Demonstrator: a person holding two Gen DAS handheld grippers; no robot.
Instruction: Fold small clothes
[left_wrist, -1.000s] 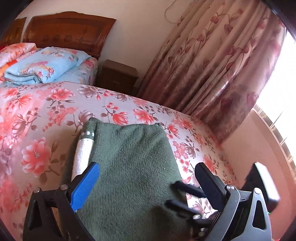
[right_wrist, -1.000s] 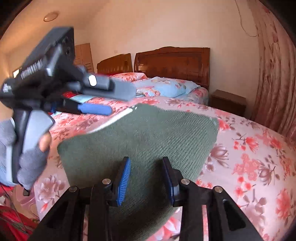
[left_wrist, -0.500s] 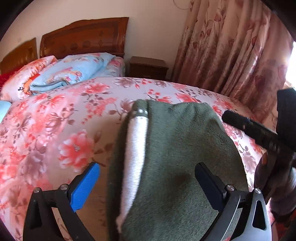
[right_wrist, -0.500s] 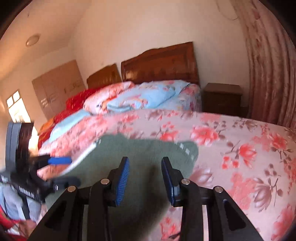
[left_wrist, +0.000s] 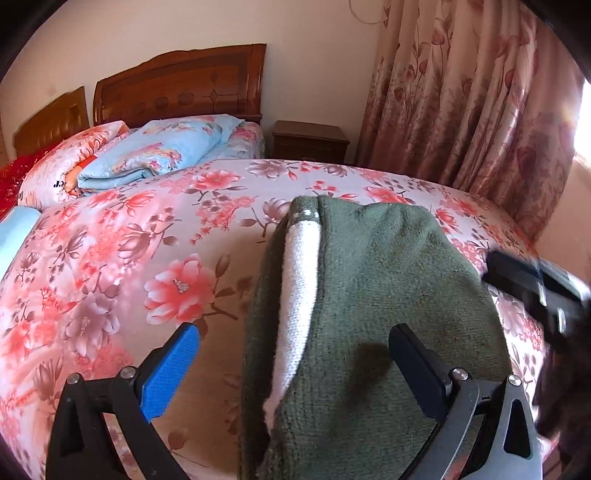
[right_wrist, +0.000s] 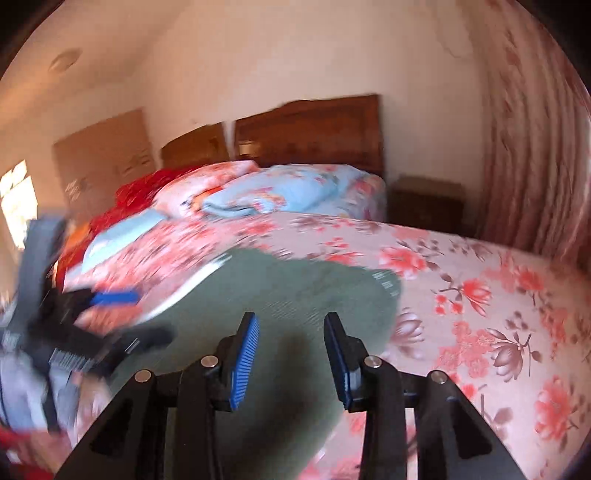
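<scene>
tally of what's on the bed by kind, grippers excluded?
Green garment: 1
Folded quilts, blue floral and pink floral: 2
Pale blue folded cloth: 1
Red cloth: 1
Total: 5

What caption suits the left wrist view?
Open left gripper hovering over a folded green garment on a floral bedspread.

You face a bed (left_wrist: 110, 258) spread with a pink sheet printed in red flowers. At its head stand two carved wooden headboards (left_wrist: 177, 88) against a plain cream wall (left_wrist: 147, 33). Folded quilts, one light blue (left_wrist: 159, 151) and one pink floral (left_wrist: 70, 155), lie near them. A dark wooden nightstand (left_wrist: 310, 142) sits beside the bed. Rose-patterned curtains (left_wrist: 461, 92) hang to your right, with bright daylight at their edge.
</scene>
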